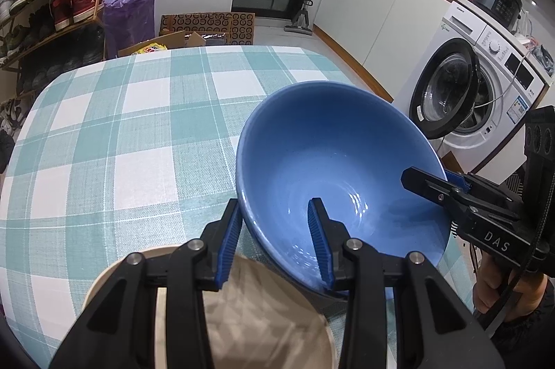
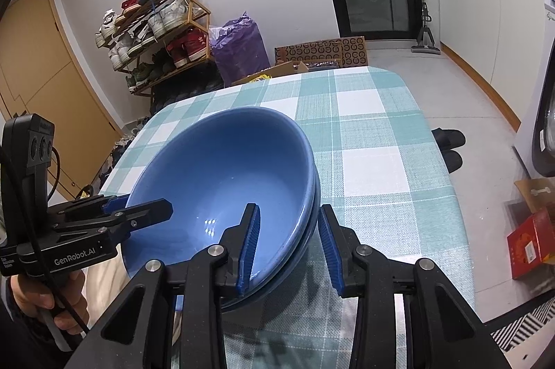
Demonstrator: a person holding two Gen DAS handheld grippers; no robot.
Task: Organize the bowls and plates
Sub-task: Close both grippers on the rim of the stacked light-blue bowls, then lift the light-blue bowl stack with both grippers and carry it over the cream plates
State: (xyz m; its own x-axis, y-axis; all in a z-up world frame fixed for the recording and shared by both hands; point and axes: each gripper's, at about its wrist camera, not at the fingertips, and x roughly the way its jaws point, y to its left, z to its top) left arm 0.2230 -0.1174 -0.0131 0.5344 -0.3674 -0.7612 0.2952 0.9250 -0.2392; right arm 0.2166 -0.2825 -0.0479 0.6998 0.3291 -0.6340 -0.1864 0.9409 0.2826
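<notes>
You've got both claws straddling the blue bowl's (image 1: 333,160) rim, left claw (image 1: 277,240) on its near-left edge, right claw (image 2: 289,251) on the opposite edge. Pads don't visibly press, so grip: can't tell. Bowl looks nested in a second bowl (image 2: 305,230). Next: squeeze evenly, lift level, or release. Readable: "DAS", "GenRobot.AI"

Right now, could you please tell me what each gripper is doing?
Left gripper: closed on the blue bowl's rim.
Right gripper: closed on the opposite rim.
</notes>
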